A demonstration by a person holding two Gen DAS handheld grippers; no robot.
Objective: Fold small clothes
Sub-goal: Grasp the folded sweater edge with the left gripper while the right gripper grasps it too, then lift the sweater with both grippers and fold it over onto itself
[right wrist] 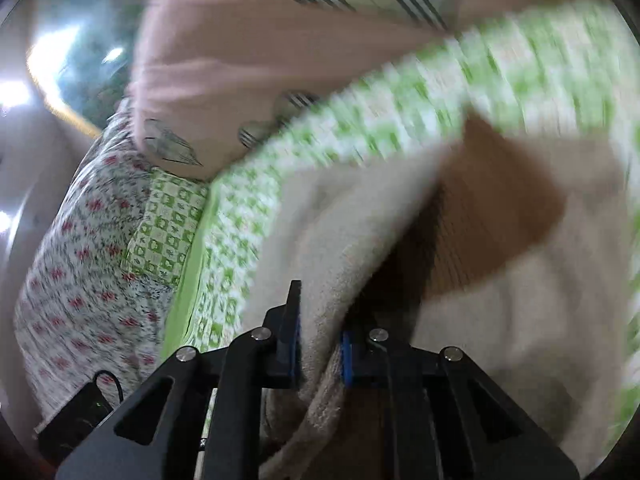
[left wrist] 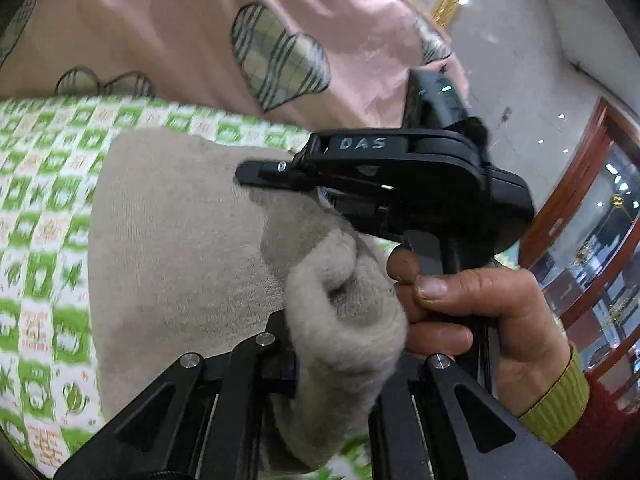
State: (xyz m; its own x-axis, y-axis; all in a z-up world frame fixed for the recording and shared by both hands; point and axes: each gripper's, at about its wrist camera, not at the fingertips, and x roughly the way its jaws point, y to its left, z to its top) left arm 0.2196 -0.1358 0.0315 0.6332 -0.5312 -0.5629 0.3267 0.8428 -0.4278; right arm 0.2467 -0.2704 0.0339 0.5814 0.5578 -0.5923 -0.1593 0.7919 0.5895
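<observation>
A beige fleecy garment (left wrist: 172, 248) lies on a green-and-white checked cloth (left wrist: 44, 208). My left gripper (left wrist: 340, 356) is shut on a bunched, rolled edge of the garment. My right gripper (left wrist: 280, 180) shows in the left wrist view, held by a hand (left wrist: 492, 320), its fingers gripping the same garment higher up. In the right wrist view my right gripper (right wrist: 320, 344) is shut on a thick fold of the beige garment (right wrist: 500, 320), which has a brown patch (right wrist: 492, 216). This view is blurred.
A pink blanket with checked heart patches (left wrist: 224, 44) lies behind the garment; it also shows in the right wrist view (right wrist: 224, 68). A floral fabric (right wrist: 84, 264) hangs at the left. A wooden glass cabinet (left wrist: 592, 216) stands at the right.
</observation>
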